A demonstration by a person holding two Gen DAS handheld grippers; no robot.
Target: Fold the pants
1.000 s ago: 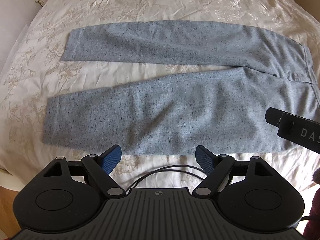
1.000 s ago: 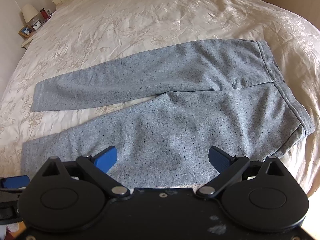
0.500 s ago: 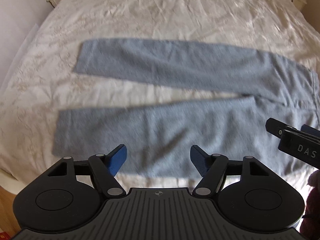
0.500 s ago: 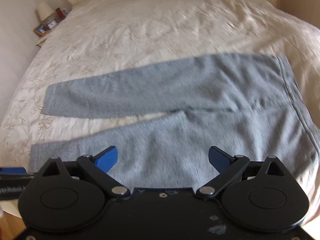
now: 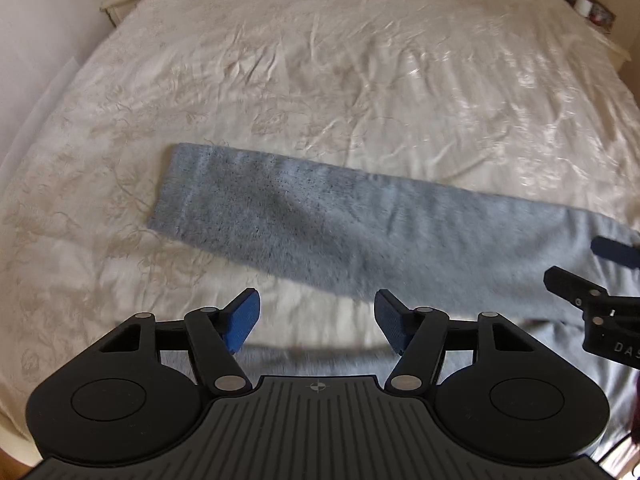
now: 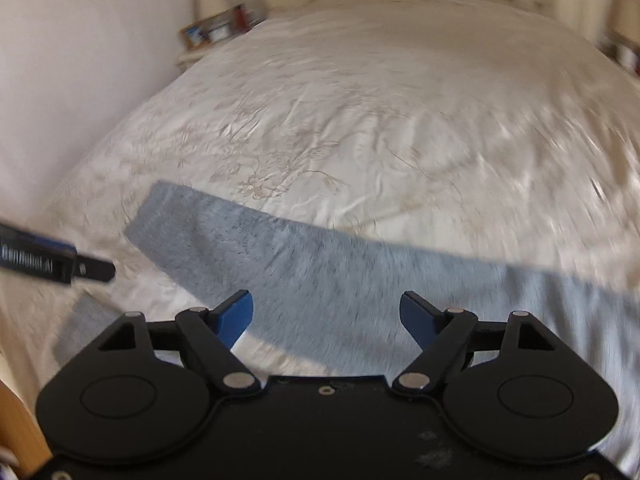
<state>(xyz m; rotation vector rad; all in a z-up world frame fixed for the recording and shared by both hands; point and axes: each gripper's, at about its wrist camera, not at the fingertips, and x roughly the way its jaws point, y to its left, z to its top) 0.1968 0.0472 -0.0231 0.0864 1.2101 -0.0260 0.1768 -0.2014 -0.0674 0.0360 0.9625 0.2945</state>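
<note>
Both grippers have swung up, views blurring; the pants point(image 5: 360, 232) lie flat on the bed point(image 5: 320, 60), left gripper point(image 5: 316, 320) and right gripper point(image 6: 326, 320) above them, jaws wide, empty.

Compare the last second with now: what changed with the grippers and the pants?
Both views tilted up toward the headboard, so the near leg has slid mostly under the left gripper and right gripper. Nothing was gripped or released: both remain open and empty. The grey pants appear to lie flat and unfolded on the bedspread as before.
</note>
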